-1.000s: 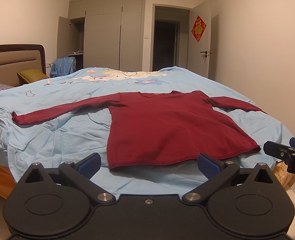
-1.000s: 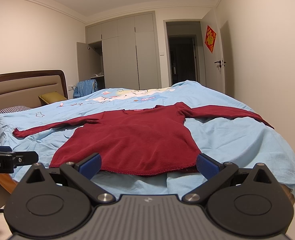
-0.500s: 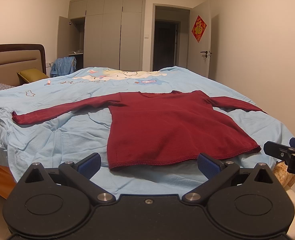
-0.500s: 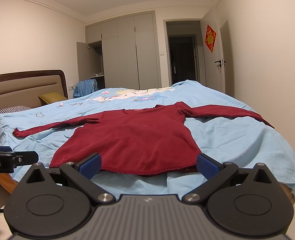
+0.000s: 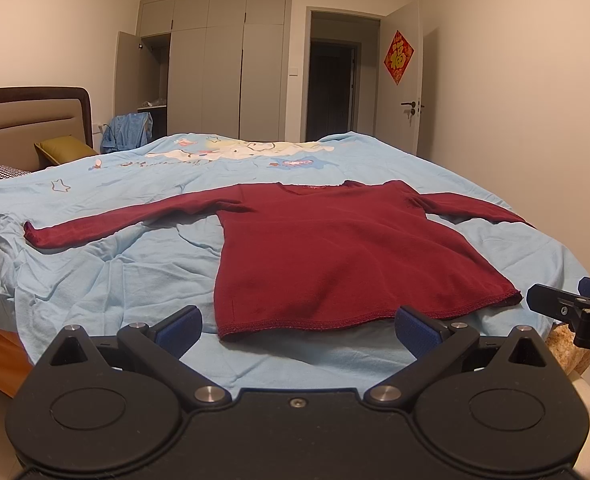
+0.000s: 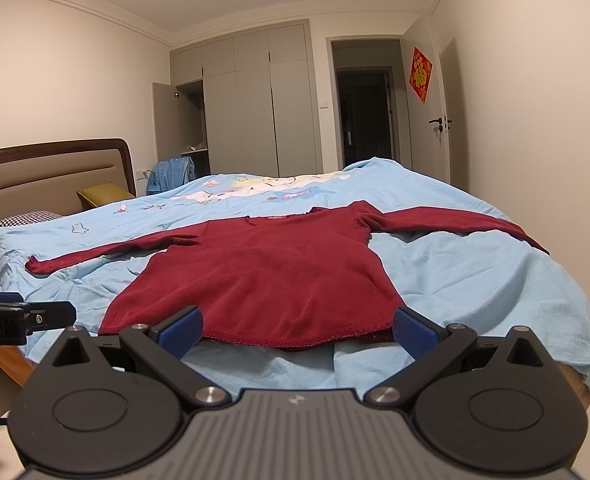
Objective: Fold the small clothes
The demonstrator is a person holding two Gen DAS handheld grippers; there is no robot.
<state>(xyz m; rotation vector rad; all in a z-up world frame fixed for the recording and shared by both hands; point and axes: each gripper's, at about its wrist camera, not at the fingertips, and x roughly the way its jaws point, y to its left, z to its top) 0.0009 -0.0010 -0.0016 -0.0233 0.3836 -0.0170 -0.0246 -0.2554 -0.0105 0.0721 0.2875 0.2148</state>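
Shirt [image 5: 343,256]: dark red, long-sleeved, laid flat and face-up on the blue sheet [image 5: 107,280] of the bed, near its foot edge. Neckline points away toward the wardrobe [image 5: 223,68]; hem runs along the near side, just ahead of both tools. Both sleeves are spread straight out to the sides, the left sleeve [image 5: 107,224] reaching toward the headboard [image 5: 27,116], the right sleeve [image 6: 447,220] running to the bed's far edge. This spread layout reads as a starting pose: every seam and edge is exposed, so either sleeve or hem corner can be taken without digging.

Left gripper [image 5: 299,326]: jaws wide apart, holding nothing, hovering short of the hem near its left corner. Blue pads [image 5: 181,326] flank the hem, not touching cloth.

Right gripper [image 6: 297,326]: likewise spread and empty, level with the hem's right half, apart from the fabric. Its tip also shows at the edge of the left view.

Condition: no fold made yet; the body lies smooth, the sheet beneath is wrinkled.

Handling note: thin knit, likely to drag the loose sheet along if pinched too deep. A shallow pinch on one layer edge seems wise.

Other items: olive pillow [image 5: 65,150]; blue garment [image 5: 129,132] by the wardrobe.
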